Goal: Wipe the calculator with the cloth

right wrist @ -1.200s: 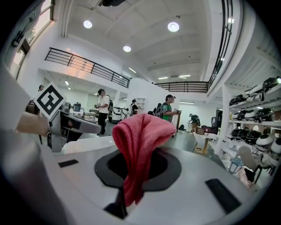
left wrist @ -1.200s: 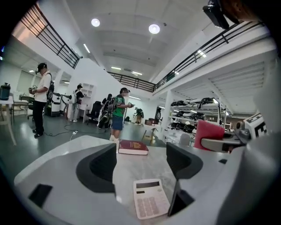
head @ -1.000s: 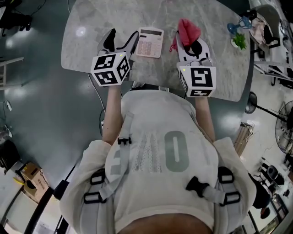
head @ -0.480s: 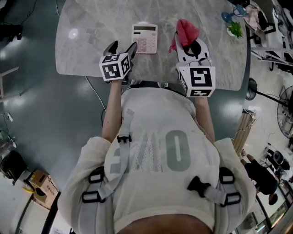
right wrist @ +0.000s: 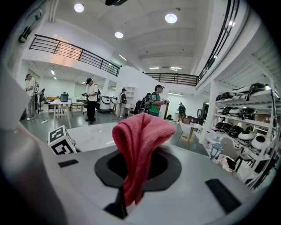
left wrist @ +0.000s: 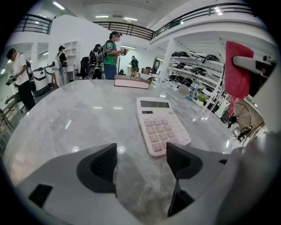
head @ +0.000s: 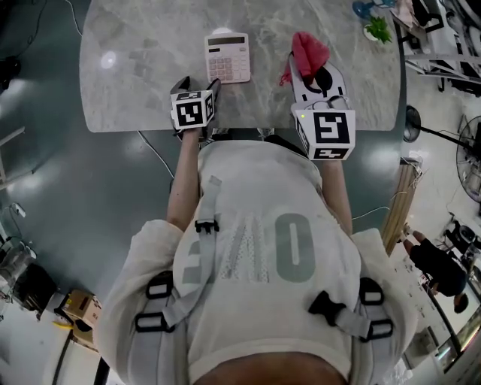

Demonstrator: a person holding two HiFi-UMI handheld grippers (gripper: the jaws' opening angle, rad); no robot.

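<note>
A pink-and-white calculator lies flat on the grey marble table; in the left gripper view the calculator sits just beyond the jaws, slightly right. My left gripper hovers near the table's front edge, open, with nothing between its fingers. My right gripper is held to the right of the calculator, shut on a red cloth that bunches up out of the jaws. In the right gripper view the cloth fills the middle, pinched between the jaws.
A small green plant and a blue object stand at the table's far right. A book lies at the far edge. Several people stand beyond the table. The floor drops away at the table's front edge.
My left gripper has drawn back from beside the calculator toward the table's front edge. The right gripper with the cloth has stayed in place.
</note>
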